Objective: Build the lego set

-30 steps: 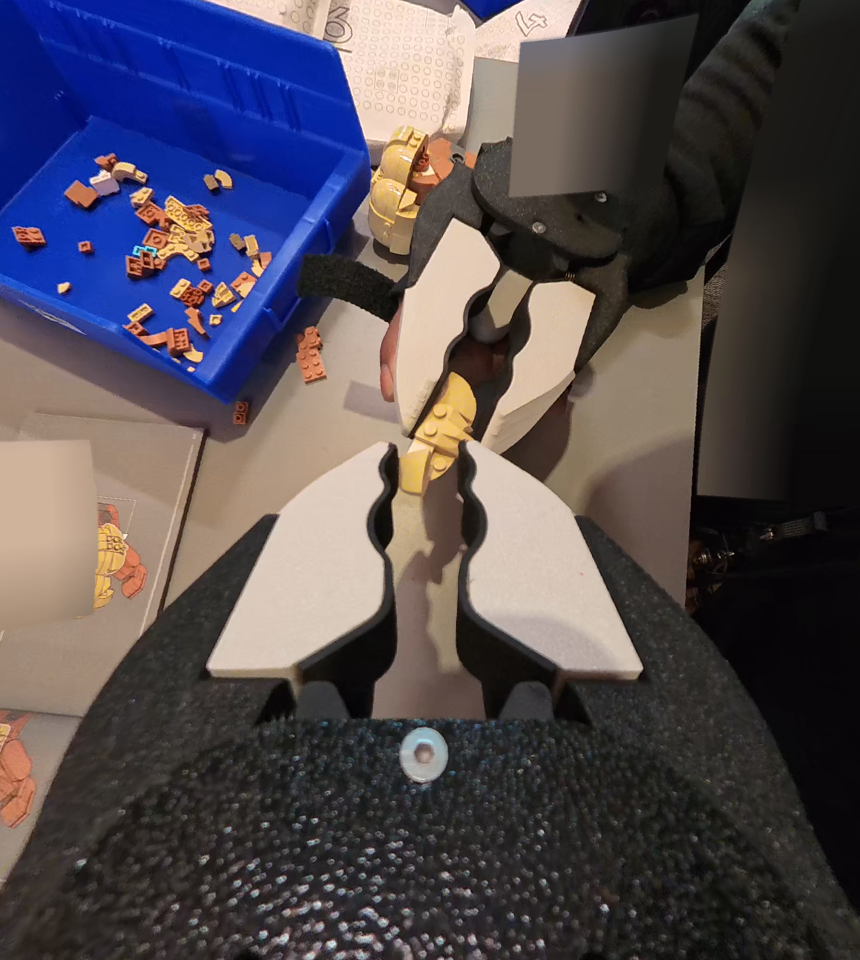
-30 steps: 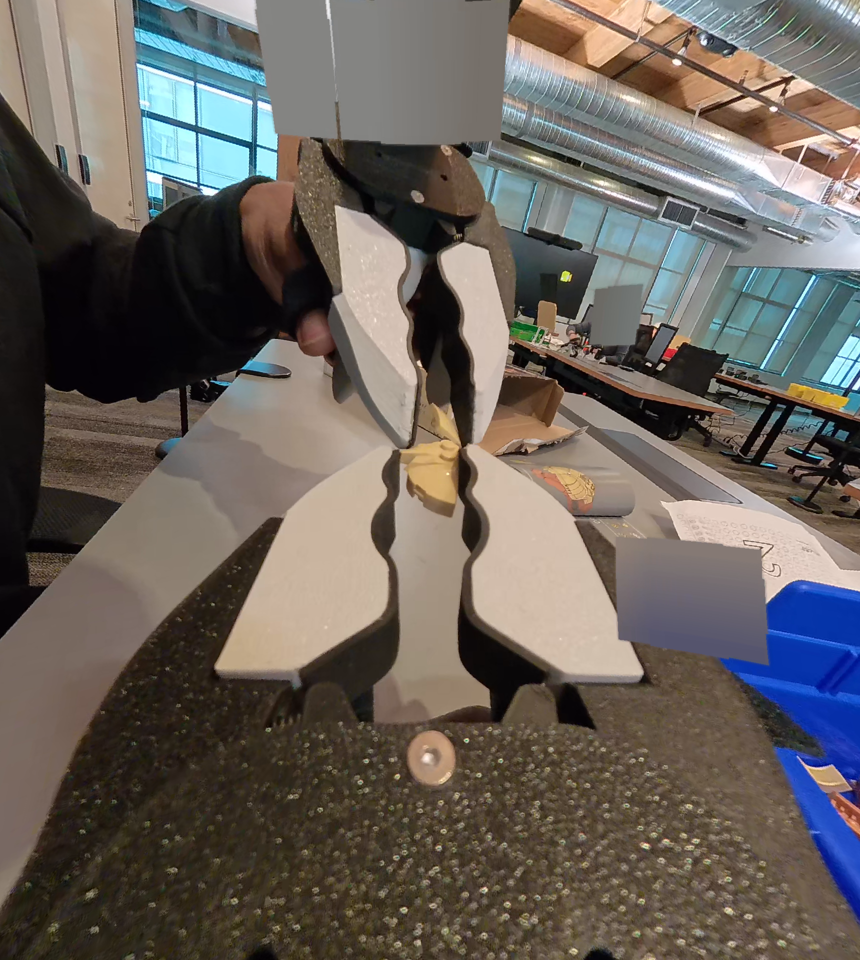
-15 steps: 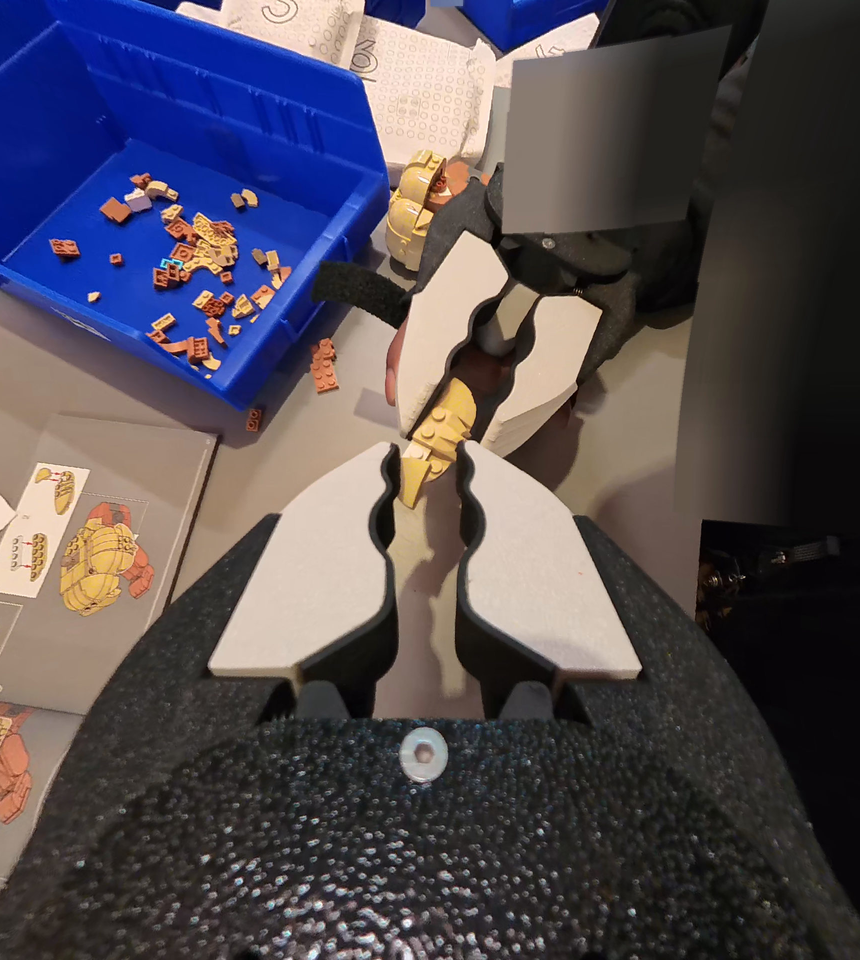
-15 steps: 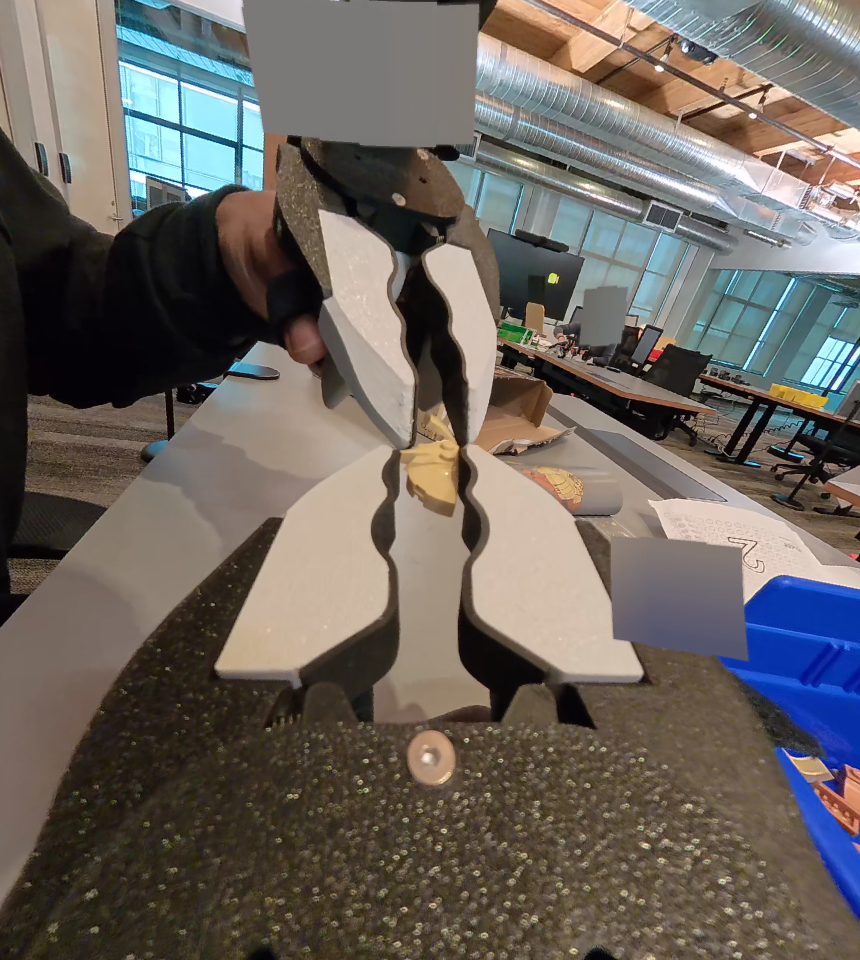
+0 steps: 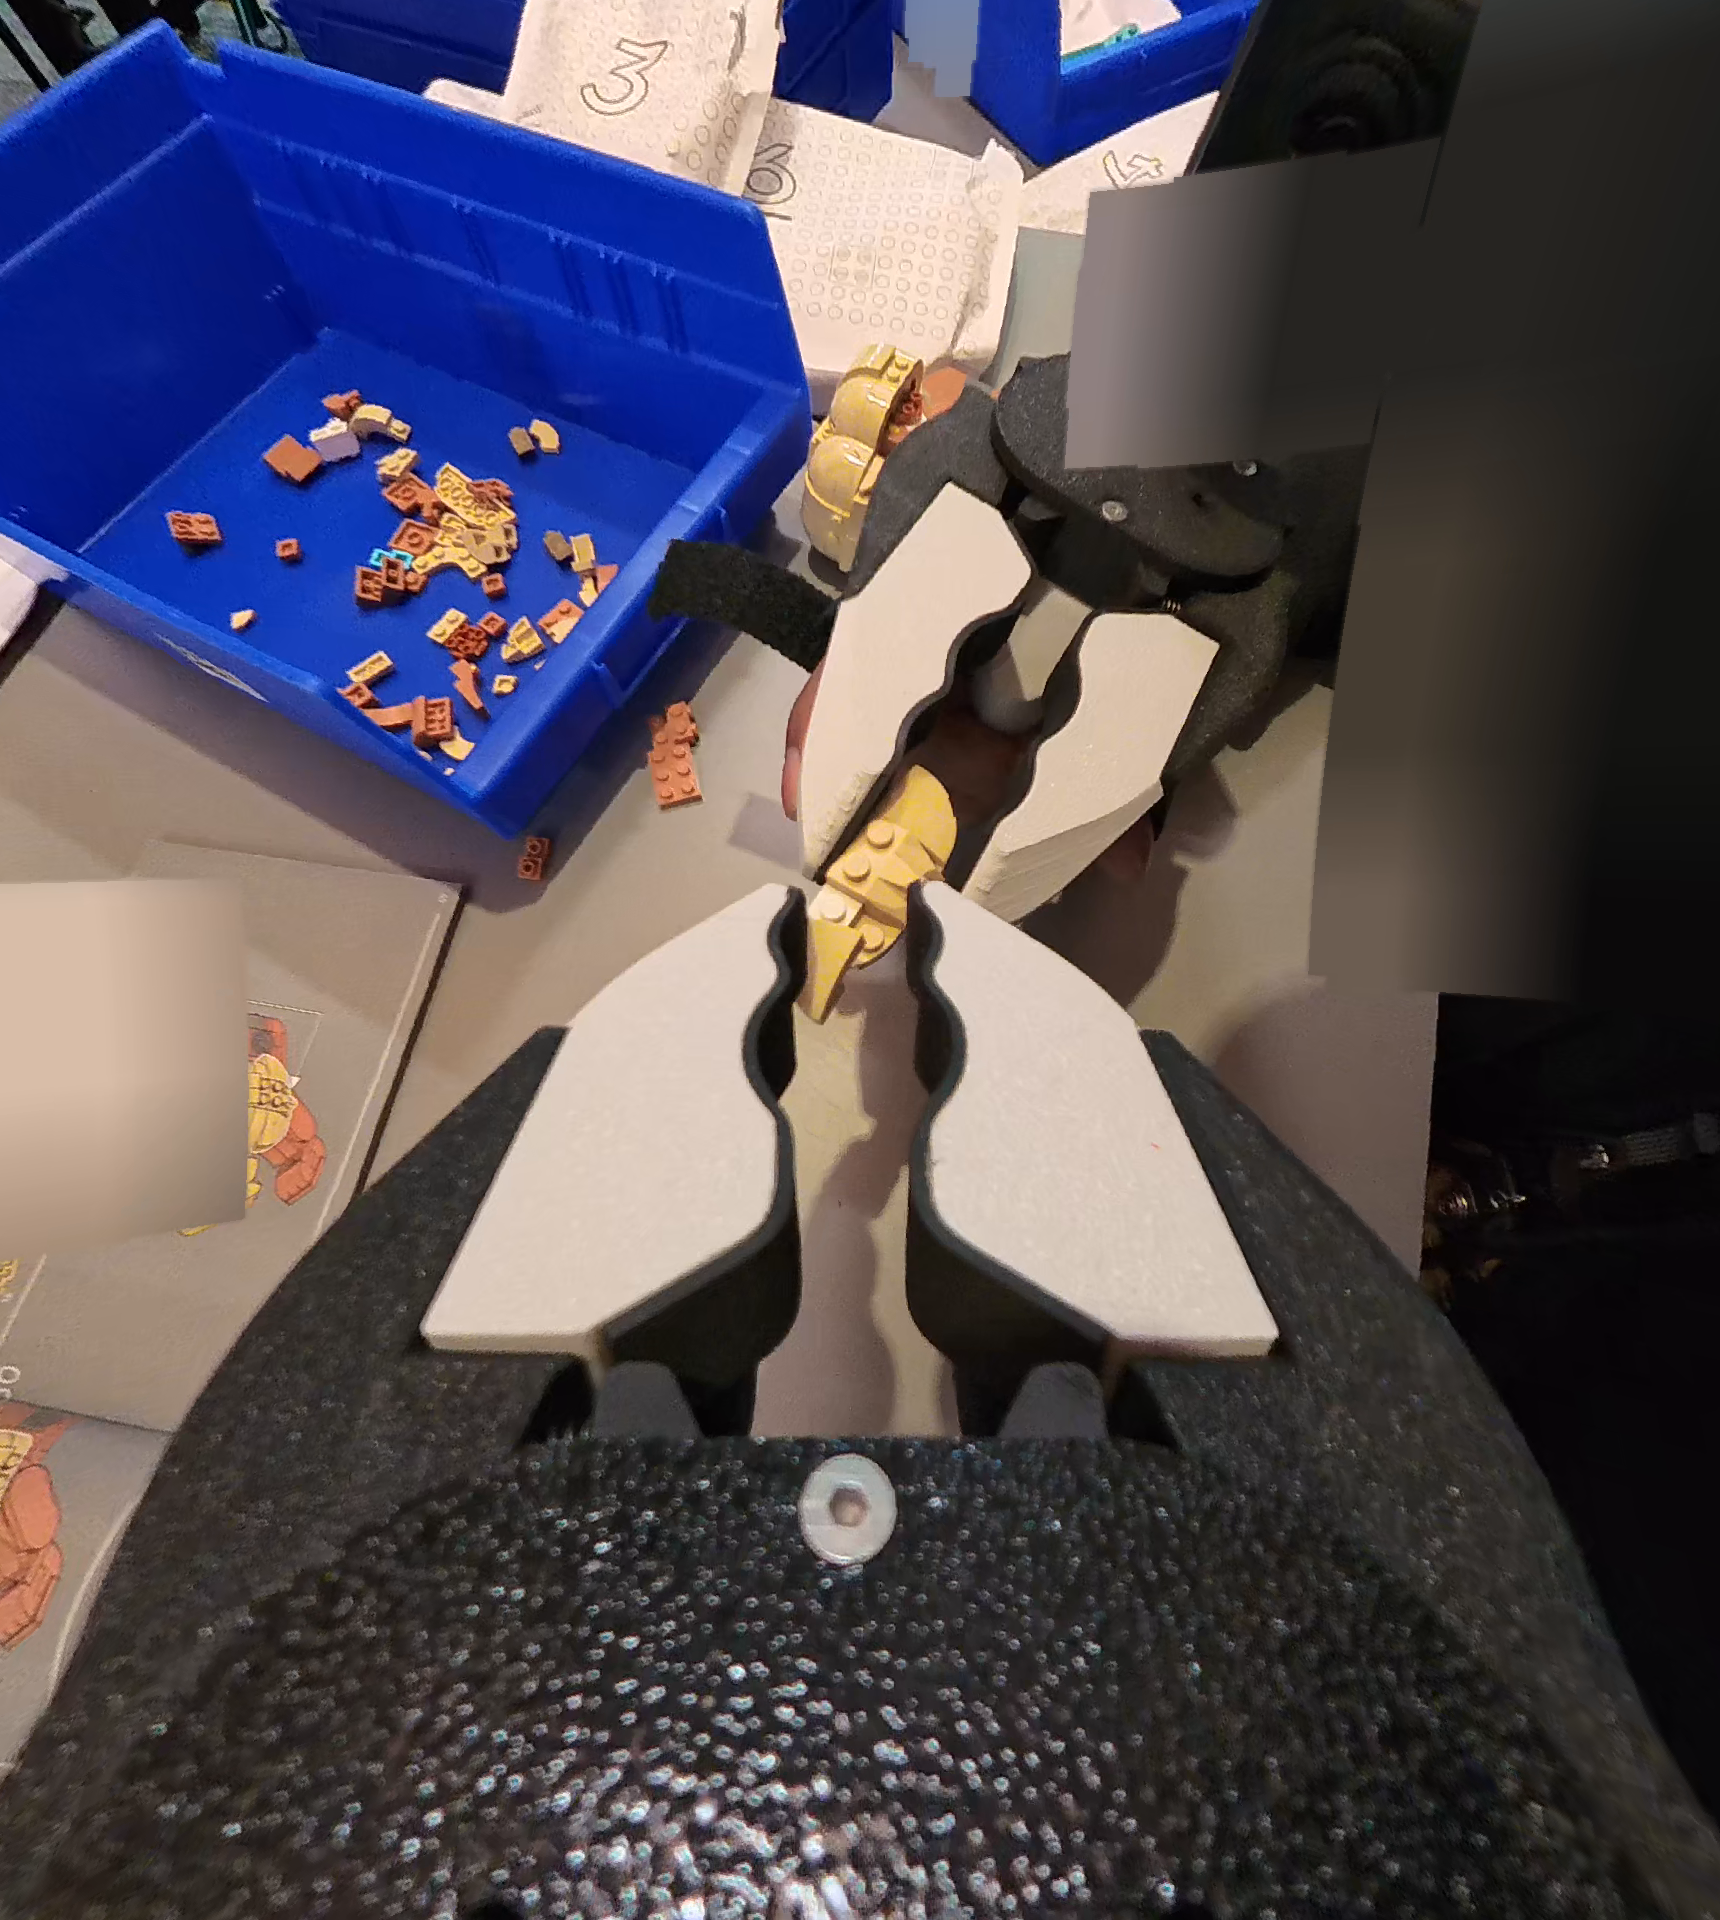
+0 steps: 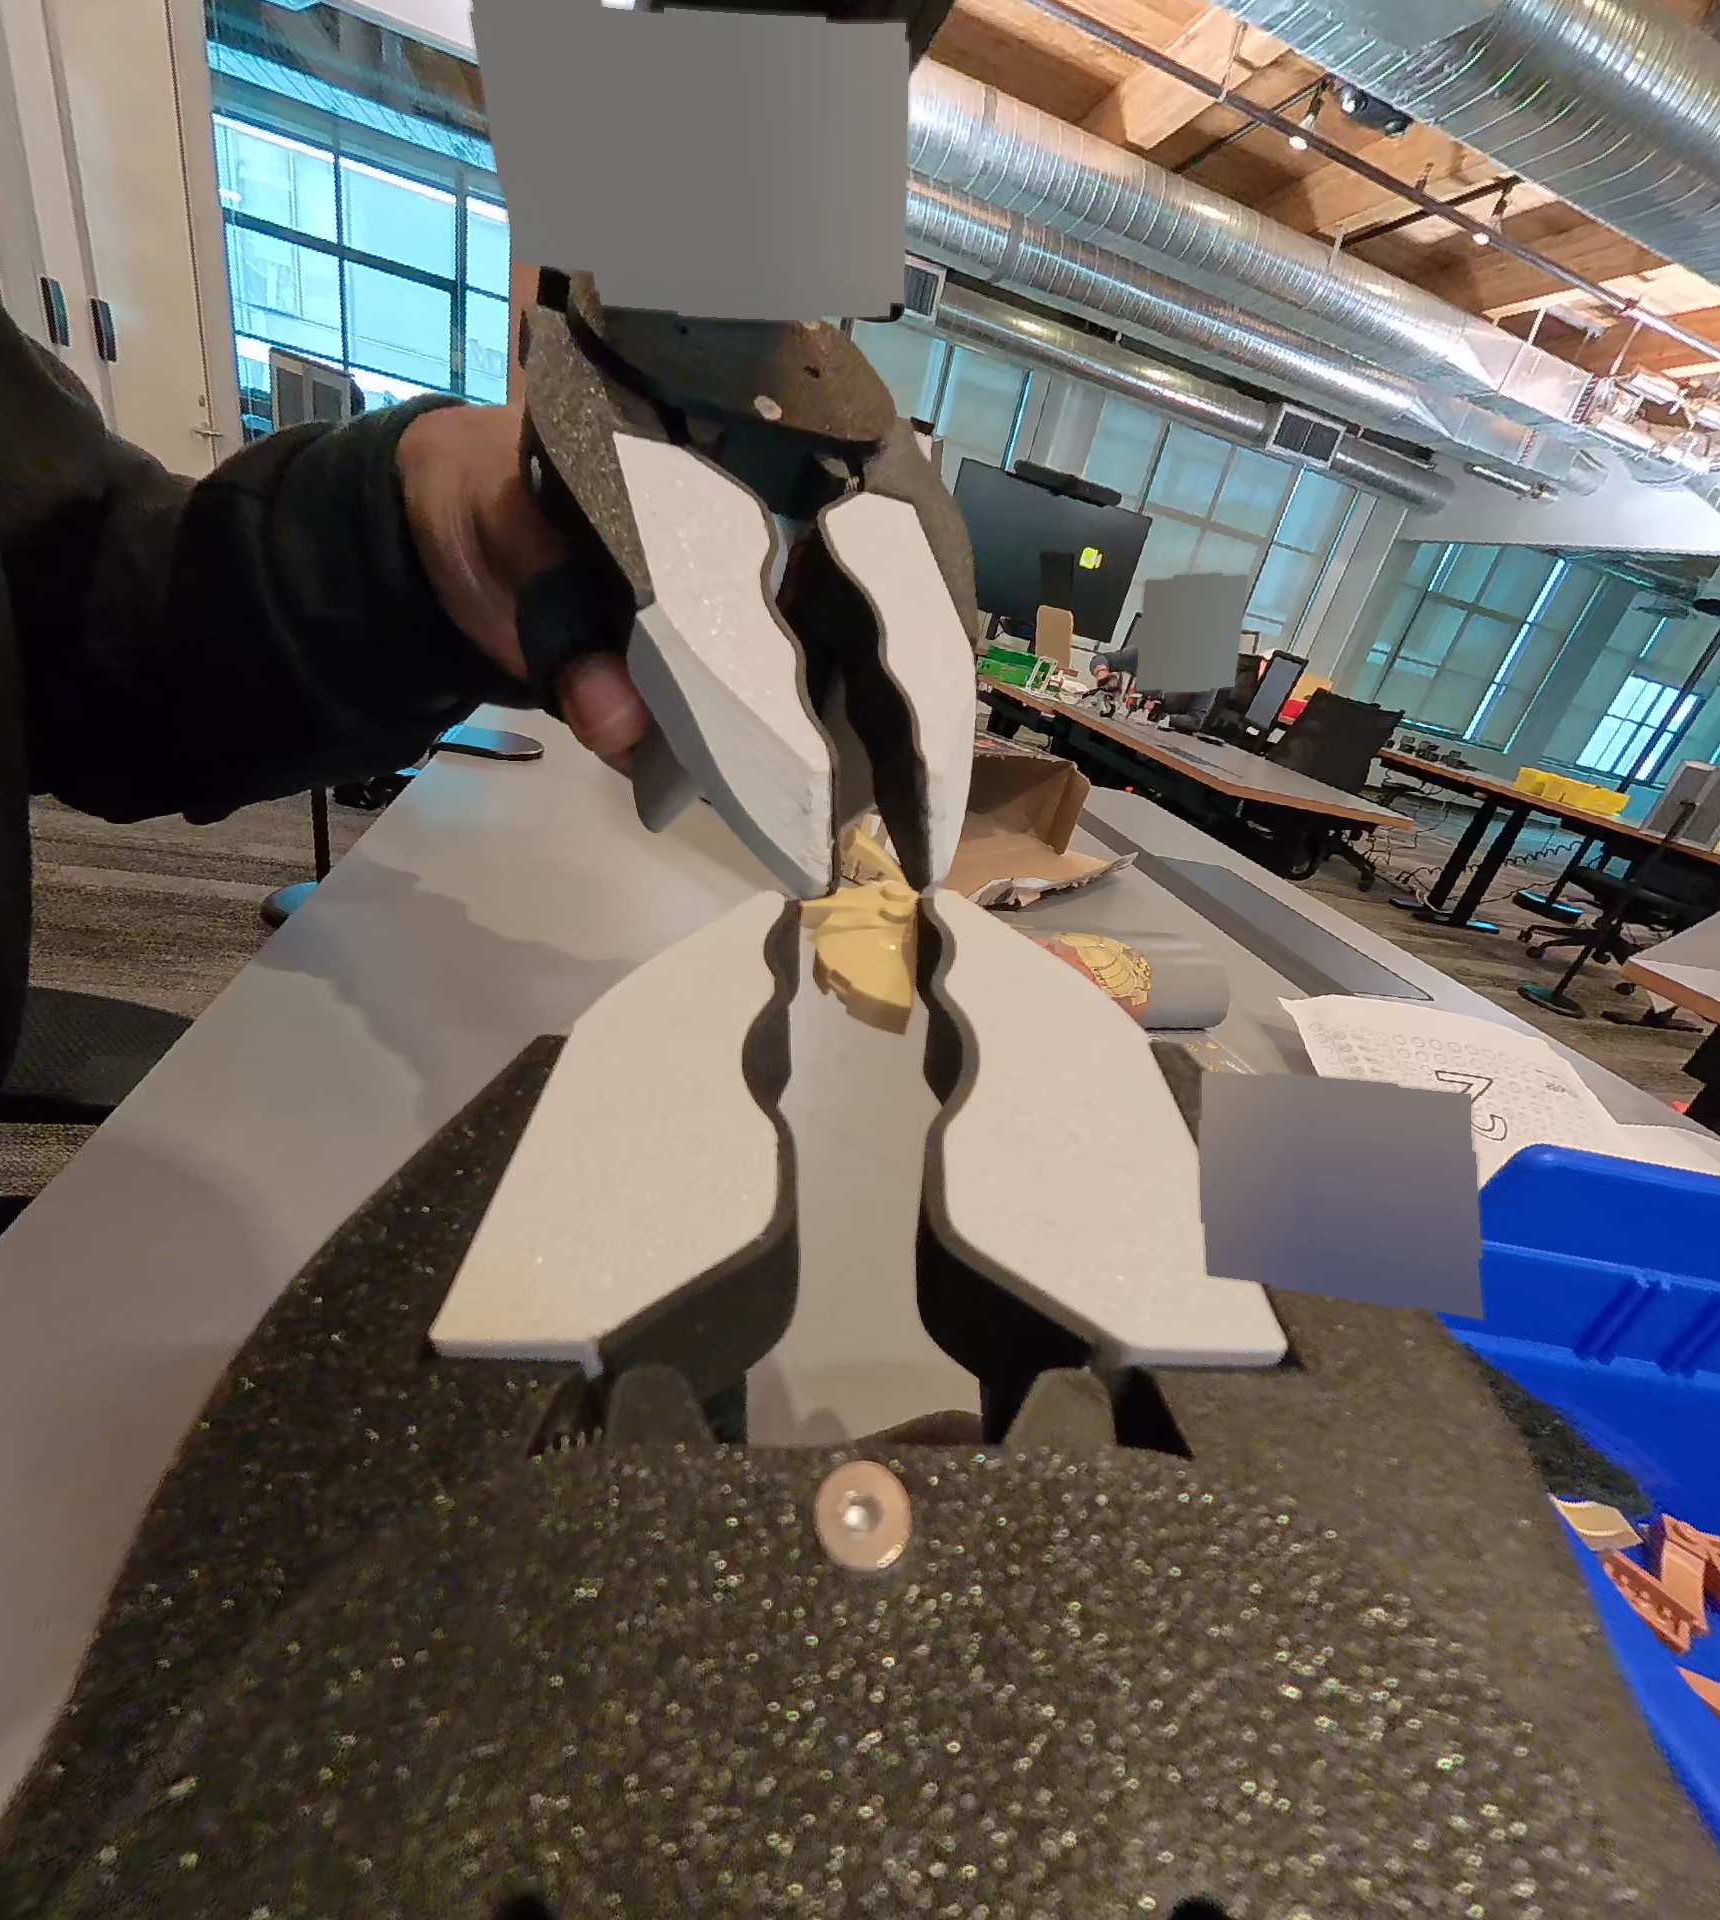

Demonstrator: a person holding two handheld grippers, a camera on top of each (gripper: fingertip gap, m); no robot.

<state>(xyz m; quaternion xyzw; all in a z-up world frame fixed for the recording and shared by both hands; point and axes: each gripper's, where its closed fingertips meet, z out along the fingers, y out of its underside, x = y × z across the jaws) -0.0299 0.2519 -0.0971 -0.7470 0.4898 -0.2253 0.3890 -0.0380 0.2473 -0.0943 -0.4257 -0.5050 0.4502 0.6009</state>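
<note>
Two grippers meet tip to tip over a grey table [image 5: 627, 831], sharing one tan lego assembly [image 5: 871, 899].

The left gripper [image 5: 848, 914] and the right gripper [image 6: 854, 925] both clench the assembly; its long axis runs between them, pointed end toward the left gripper. Beyond sits a blue bin [image 5: 690, 353] of loose bricks.

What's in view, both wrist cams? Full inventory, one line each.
tan lego piece: one, tan, held between both tools above the table
blue bin: one in front, blue, table's far left; more behind
loose bricks: many, brown and tan, in the bin; a few beside it
tan sub-build: one, tan with brown, right of the bin
instruction booklet: one, grey, near left
paper bags: several, white, behind the bin
table: one, grey
left tool: shut on the piece
right tool: shut on the piece
</note>
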